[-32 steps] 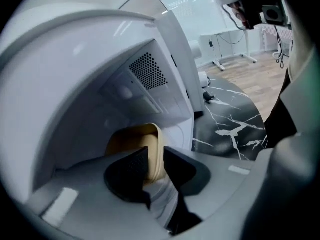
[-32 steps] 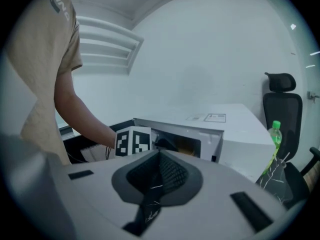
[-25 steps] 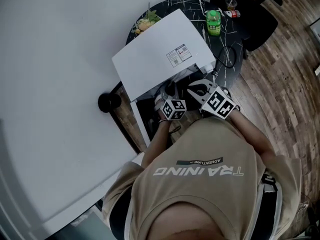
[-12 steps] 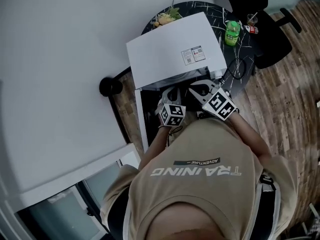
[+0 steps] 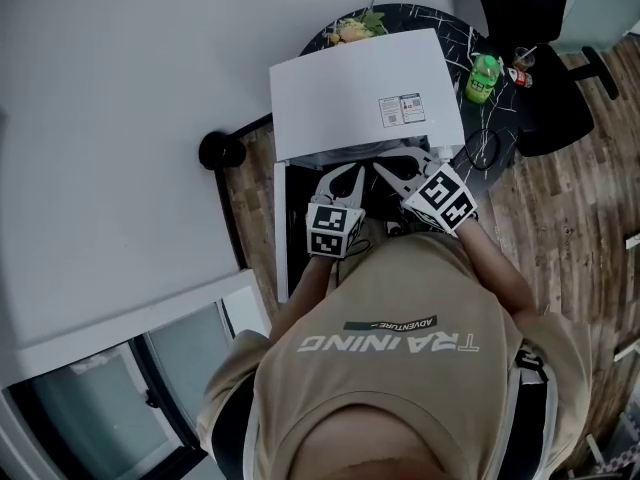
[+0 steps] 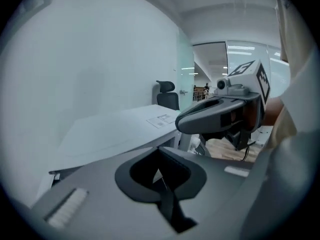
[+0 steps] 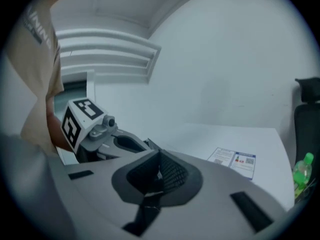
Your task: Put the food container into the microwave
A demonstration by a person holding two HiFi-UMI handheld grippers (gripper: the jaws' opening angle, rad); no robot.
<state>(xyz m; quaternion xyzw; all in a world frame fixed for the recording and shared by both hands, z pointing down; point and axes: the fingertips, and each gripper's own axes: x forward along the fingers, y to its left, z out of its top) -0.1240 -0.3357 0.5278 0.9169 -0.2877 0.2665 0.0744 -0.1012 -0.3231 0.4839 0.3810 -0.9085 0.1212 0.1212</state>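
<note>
The white microwave [image 5: 365, 93] stands on a black marbled table [image 5: 460, 28], with its white door [image 5: 281, 230] swung open to the left. My left gripper [image 5: 343, 176] and right gripper [image 5: 396, 173] sit side by side at the dark opening below the microwave's top edge. Both are shut, jaws meeting with nothing visible between them. The left gripper view shows its own shut jaws [image 6: 160, 170] and the right gripper [image 6: 220, 115] beside them. In the right gripper view its shut jaws [image 7: 157, 173] point over the microwave top [image 7: 225, 139]. No food container shows in any view.
A green bottle [image 5: 484, 76] and a small cup stand on the table's right side, and leafy food [image 5: 352, 30] lies behind the microwave. A black cable [image 5: 487, 150] loops off the table edge. A black office chair [image 5: 535, 28] stands at right. A white wall is at left.
Both grippers have moved forward to the microwave's open front, the left one most. The head camera has shifted, so the microwave appears more to the right and squarer.
</note>
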